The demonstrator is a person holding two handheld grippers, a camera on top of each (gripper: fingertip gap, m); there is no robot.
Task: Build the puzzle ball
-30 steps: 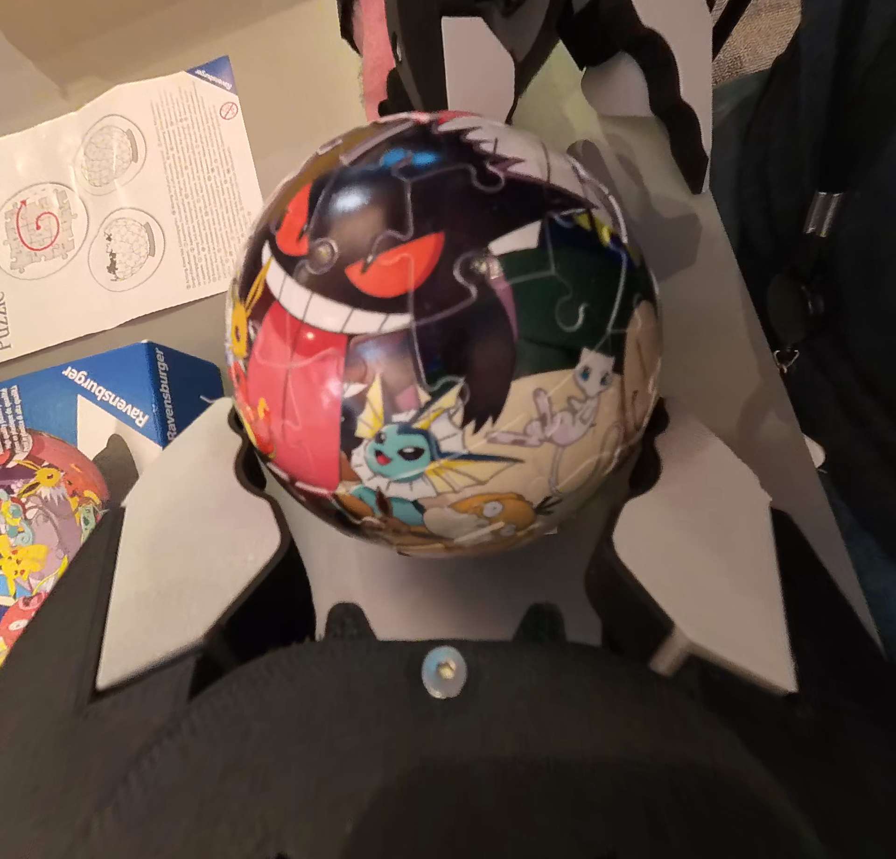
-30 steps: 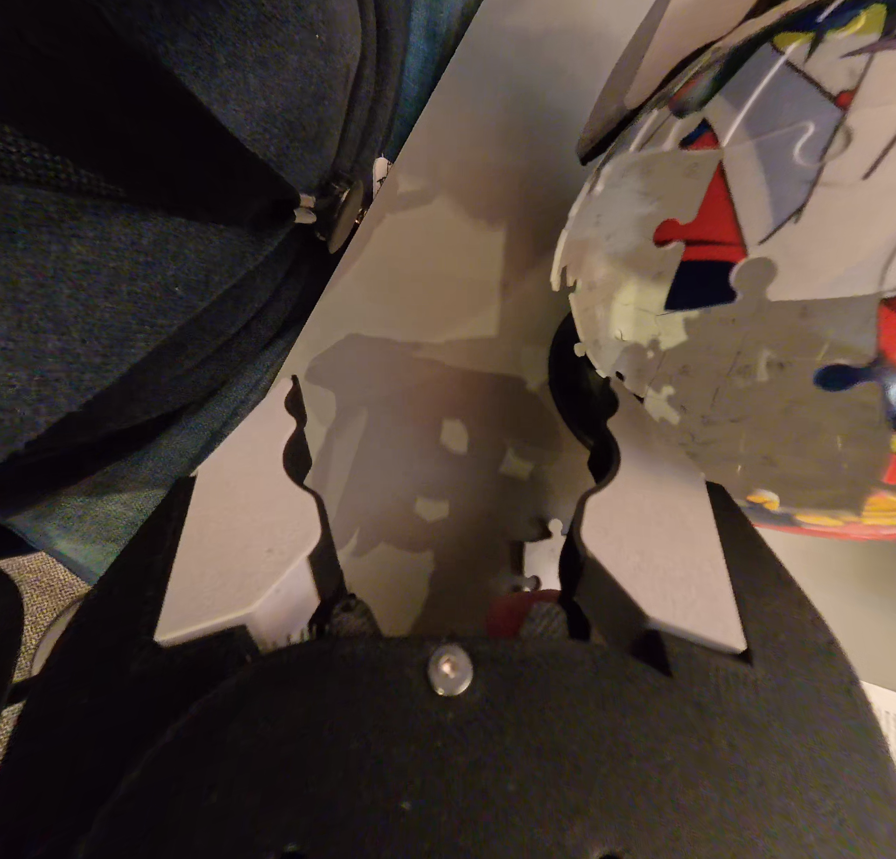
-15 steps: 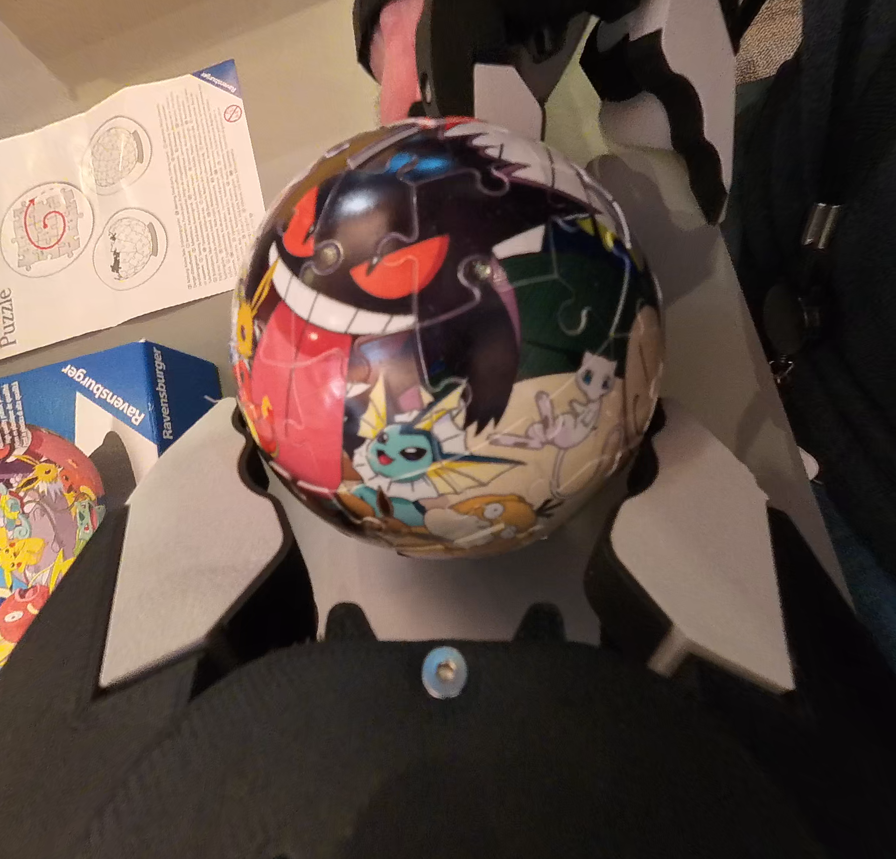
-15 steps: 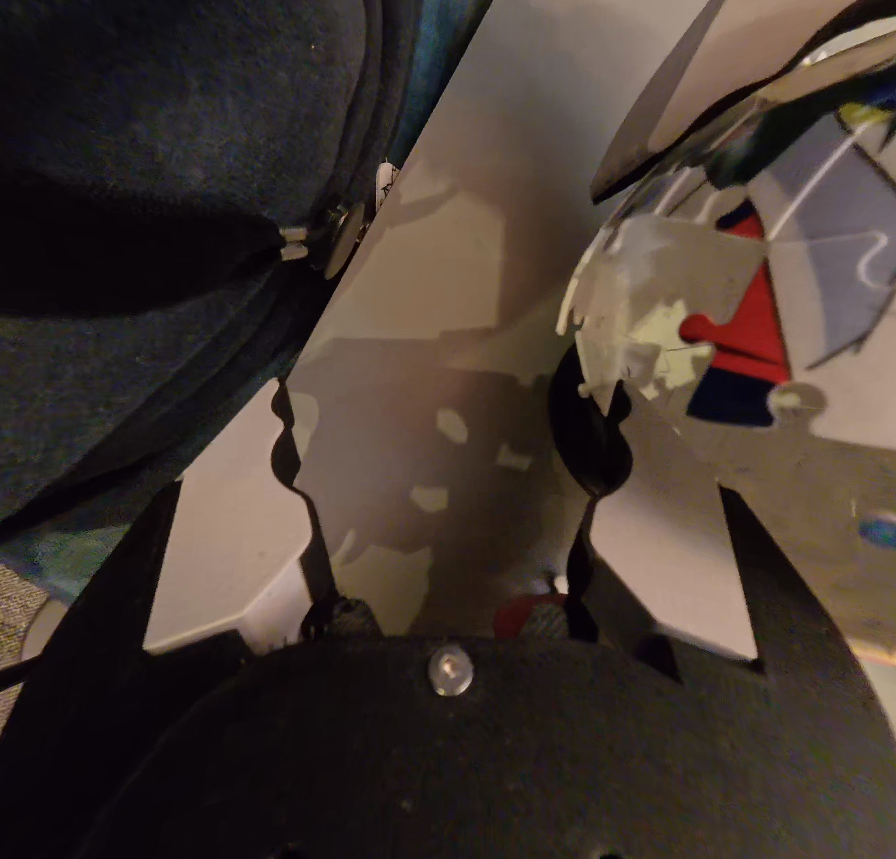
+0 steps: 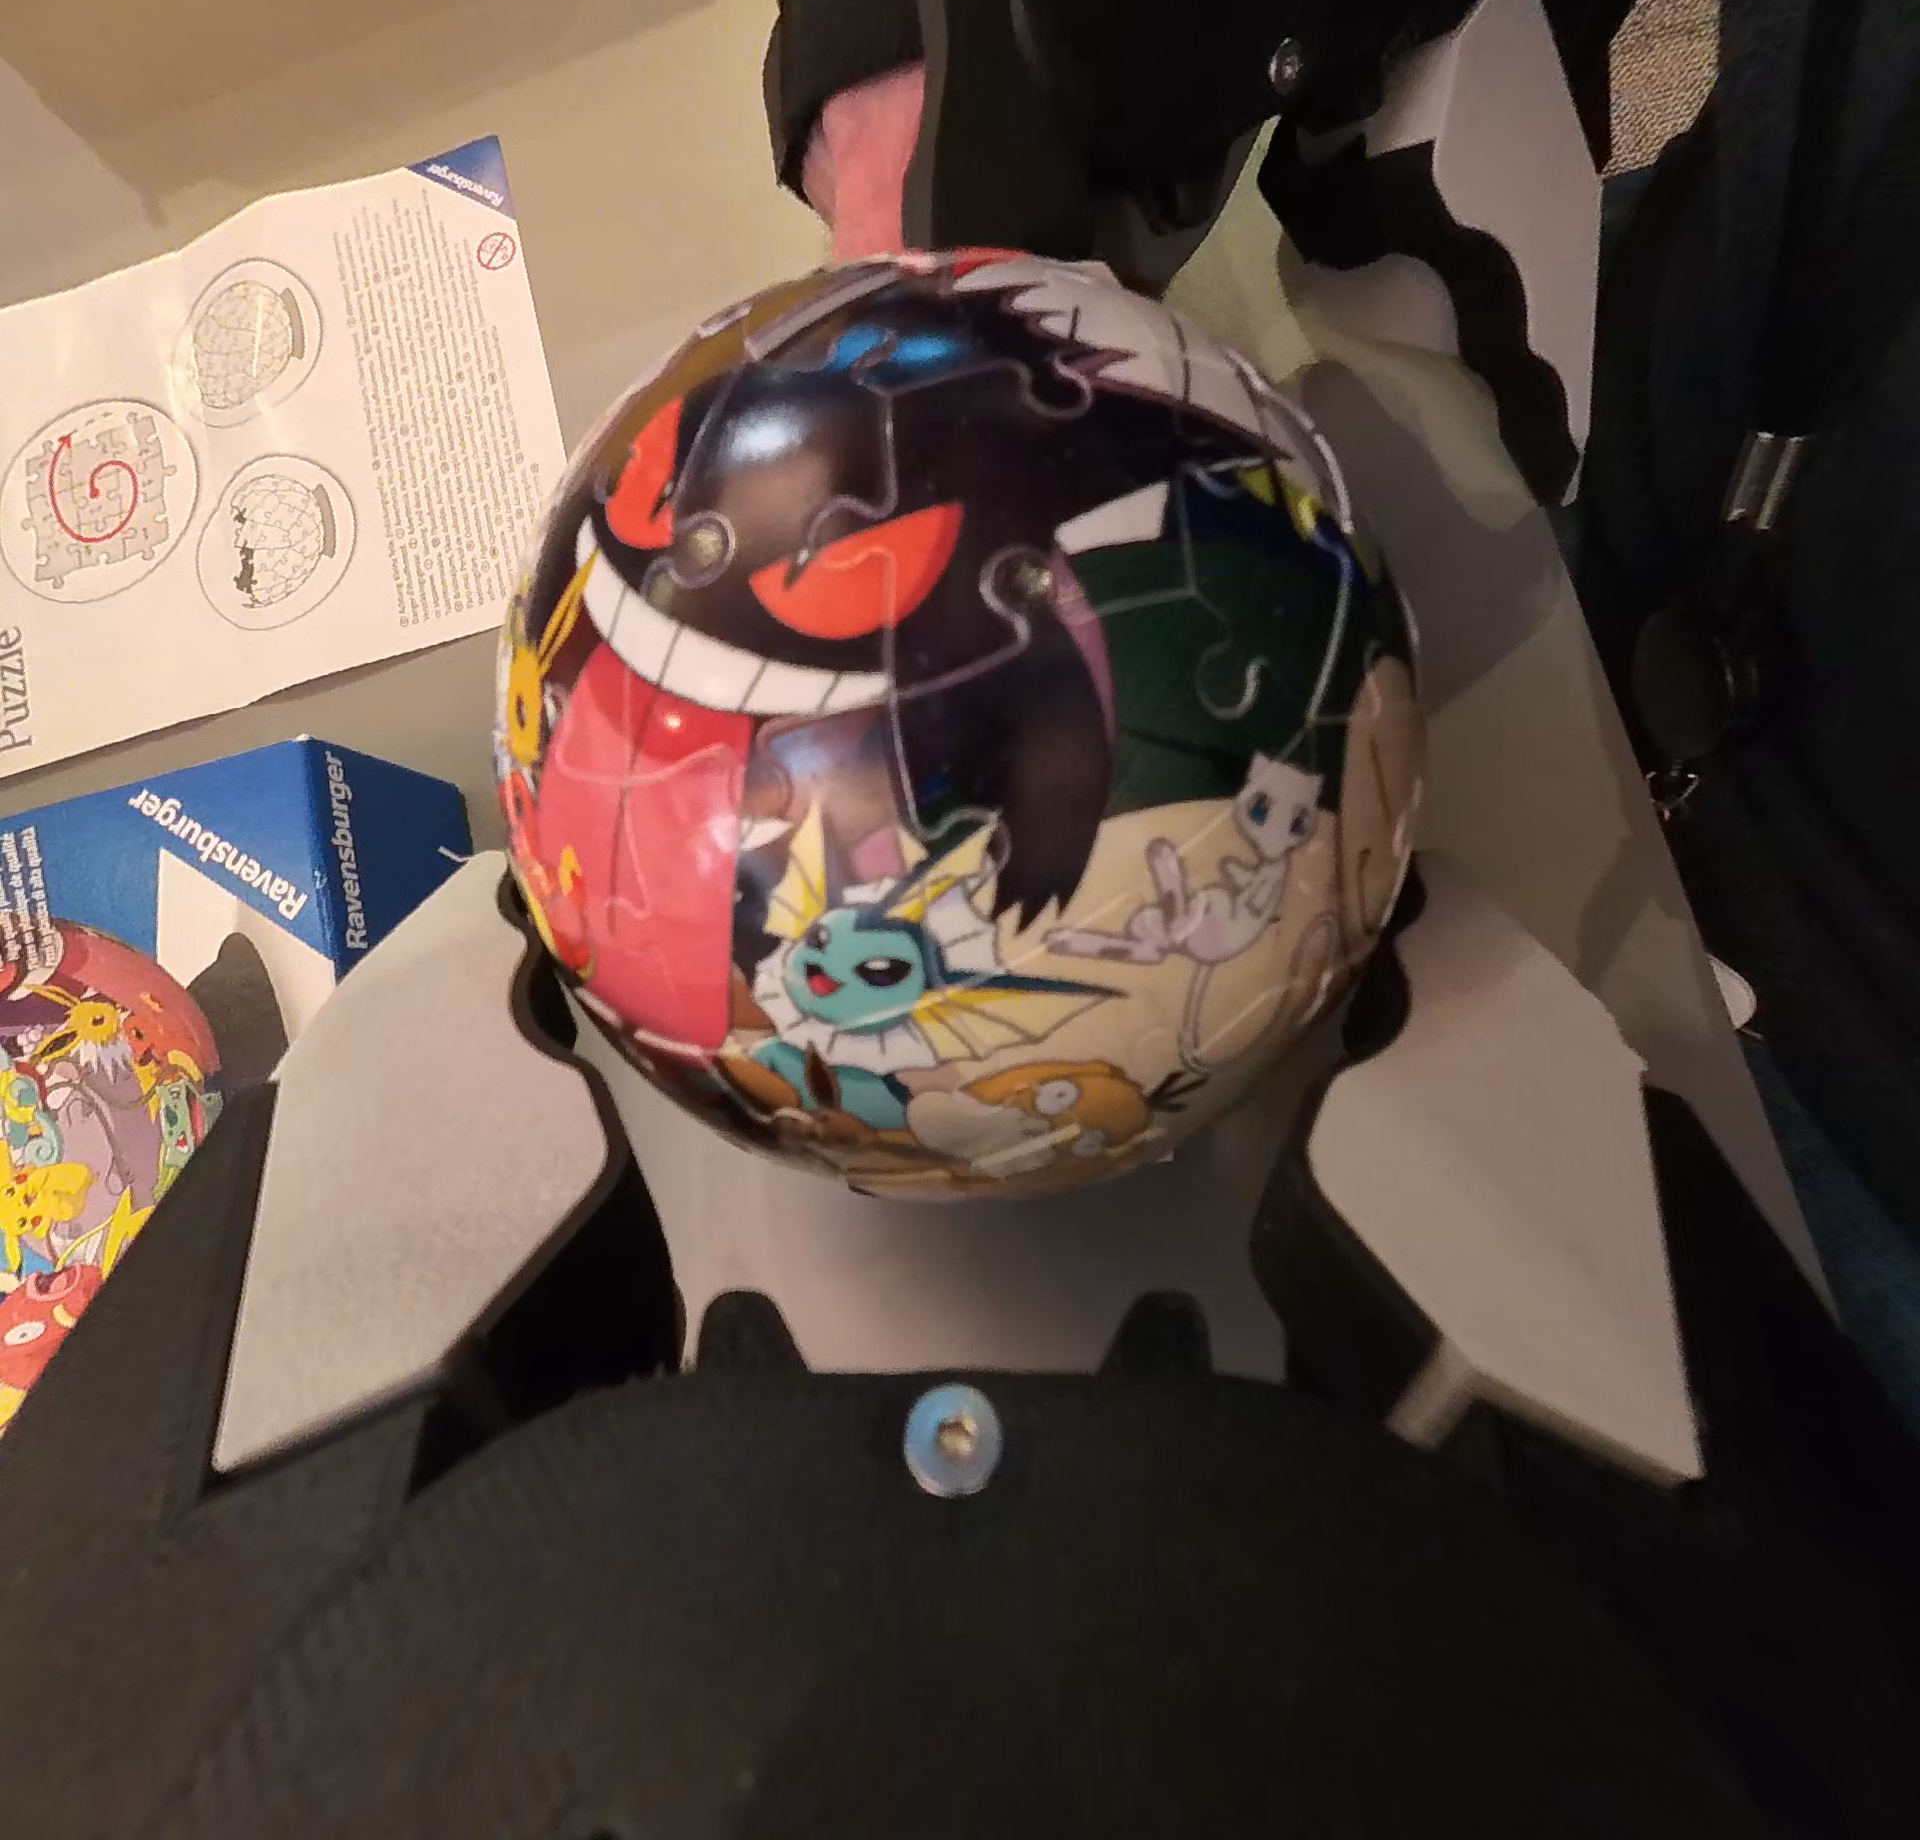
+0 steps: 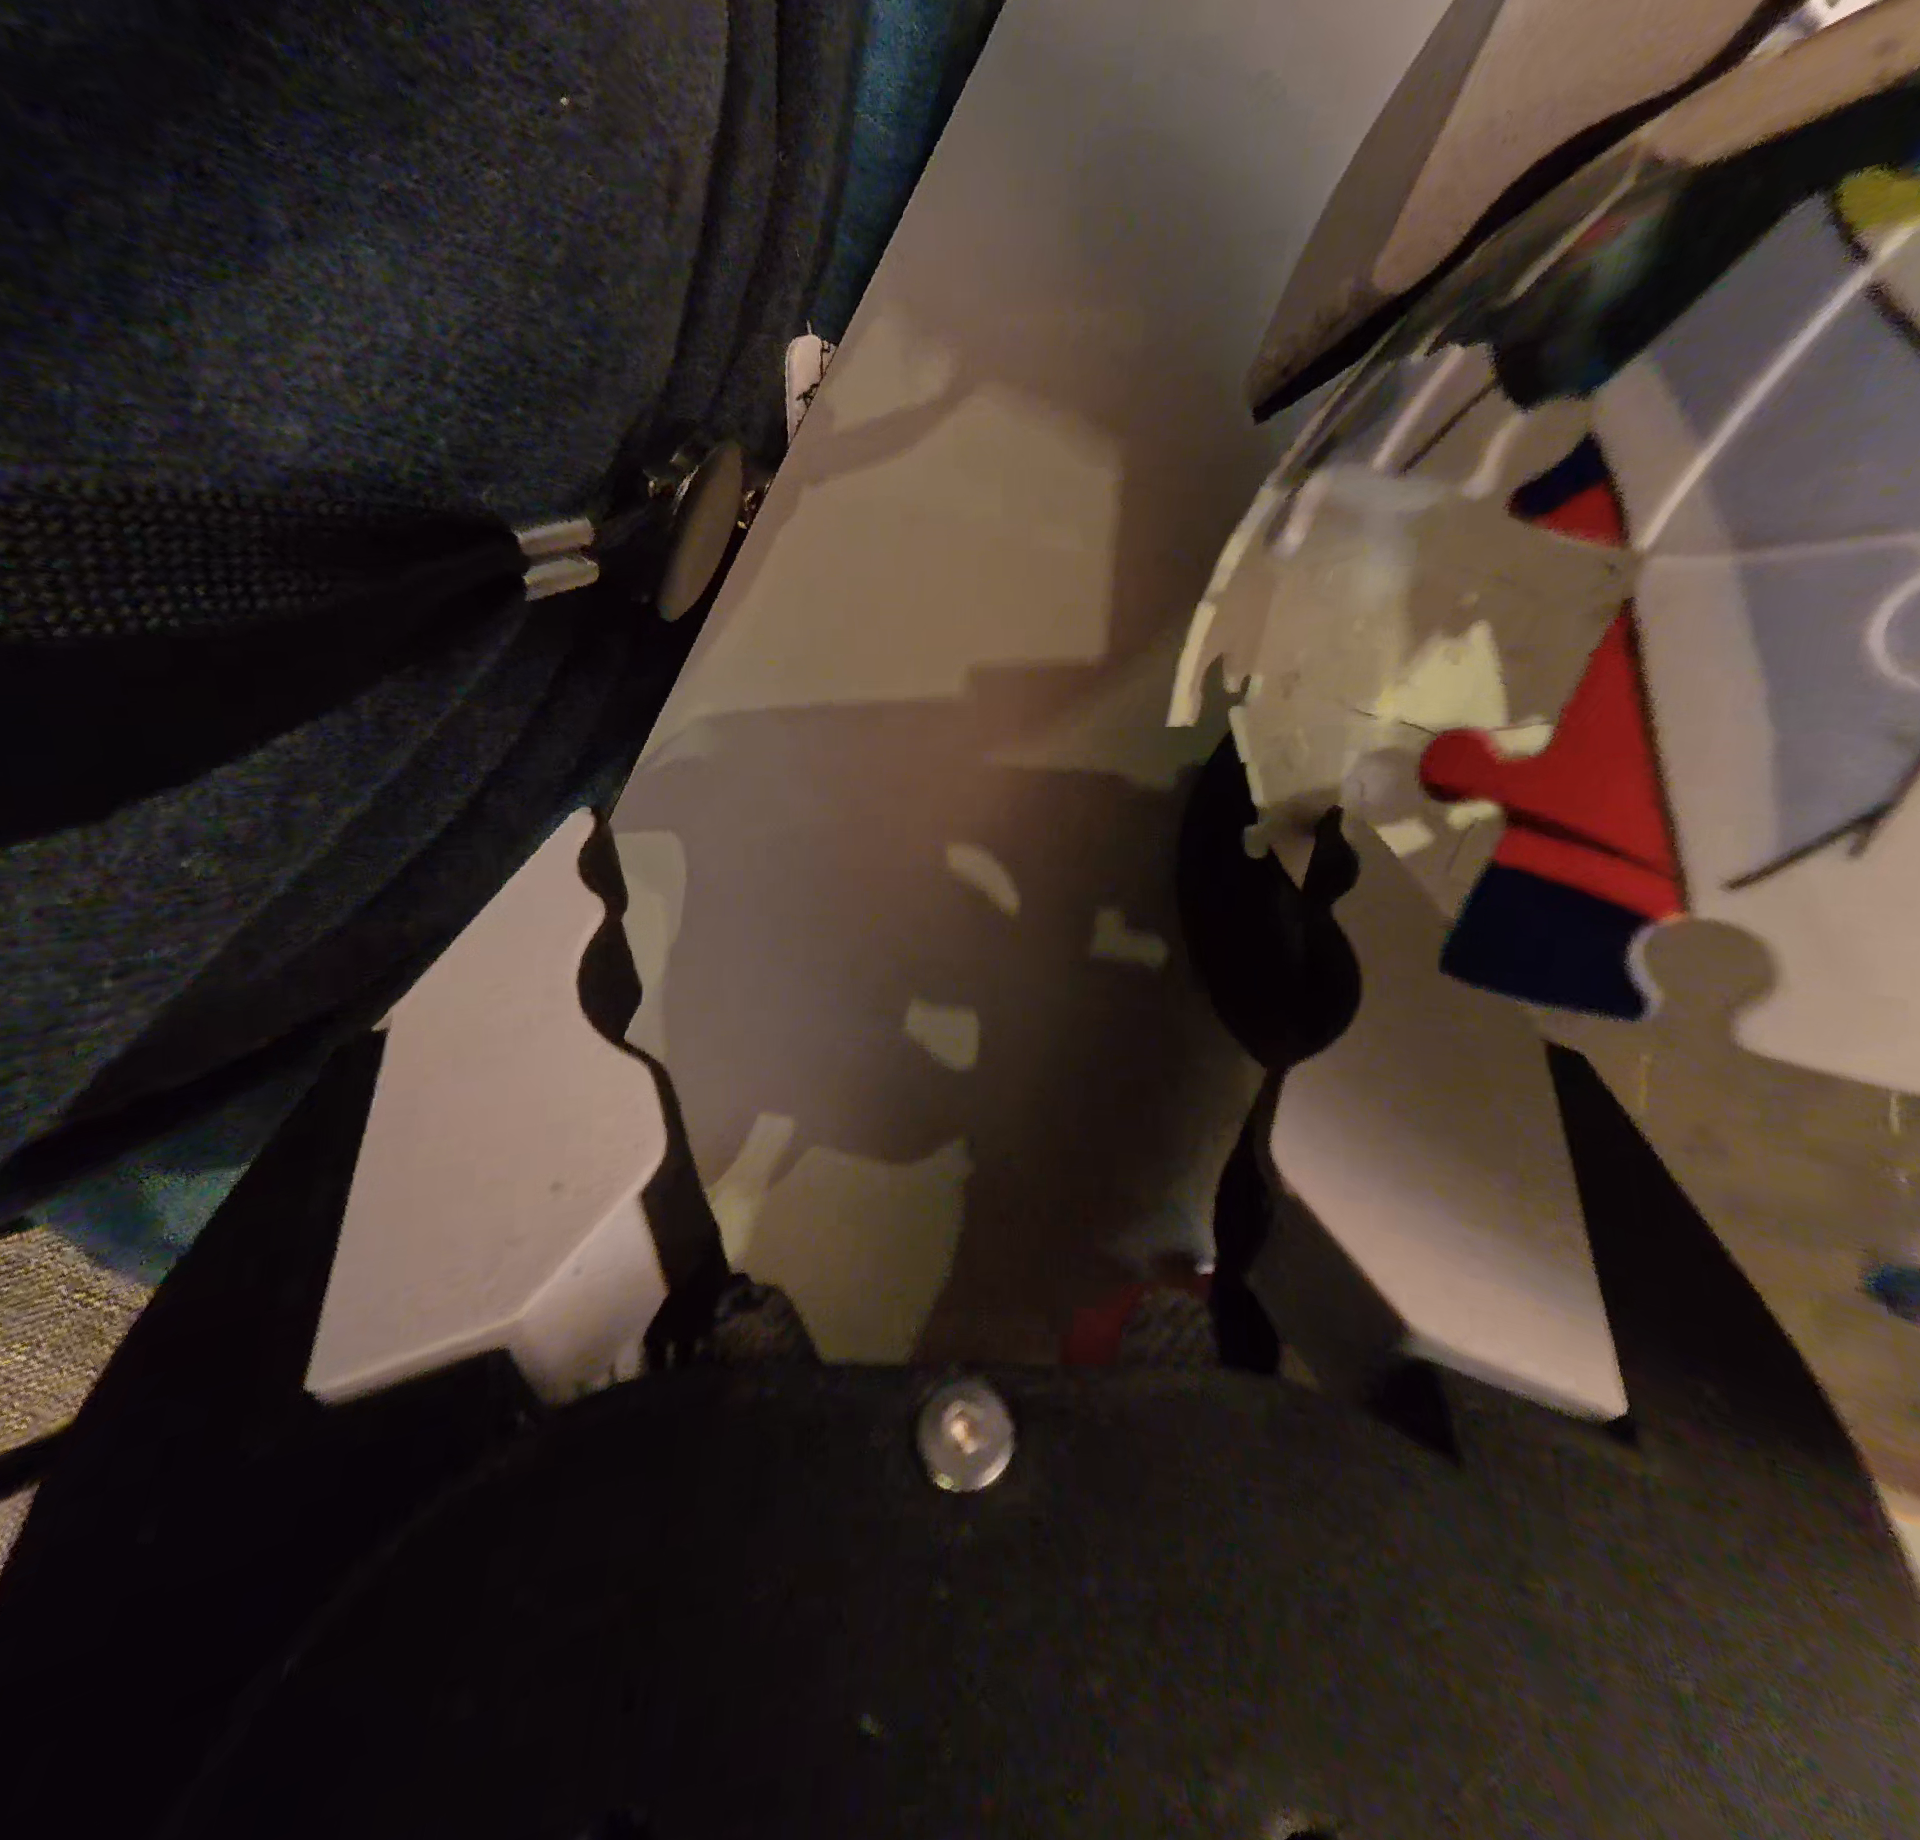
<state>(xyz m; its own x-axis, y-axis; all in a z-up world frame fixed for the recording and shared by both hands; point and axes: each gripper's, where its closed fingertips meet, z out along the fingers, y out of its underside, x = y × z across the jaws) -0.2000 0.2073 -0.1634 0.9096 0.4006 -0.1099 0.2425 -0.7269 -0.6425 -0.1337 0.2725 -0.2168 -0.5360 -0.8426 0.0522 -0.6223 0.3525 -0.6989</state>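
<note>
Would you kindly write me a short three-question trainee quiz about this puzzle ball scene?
1. True or false: the left tool is shut on the ball.
2. What lies flat beyond the blue box: A) a leaflet B) a towel C) a spoon?
3. Is the right tool holding anything between its fingers?

Key: 1 true; 2 A, the leaflet; 3 no, it is open beside the ball.

Right tongs [image 5: 1340, 263] crowd puzzle ball [image 5: 956, 689] far side; box [image 5: 156, 959] left.
</note>
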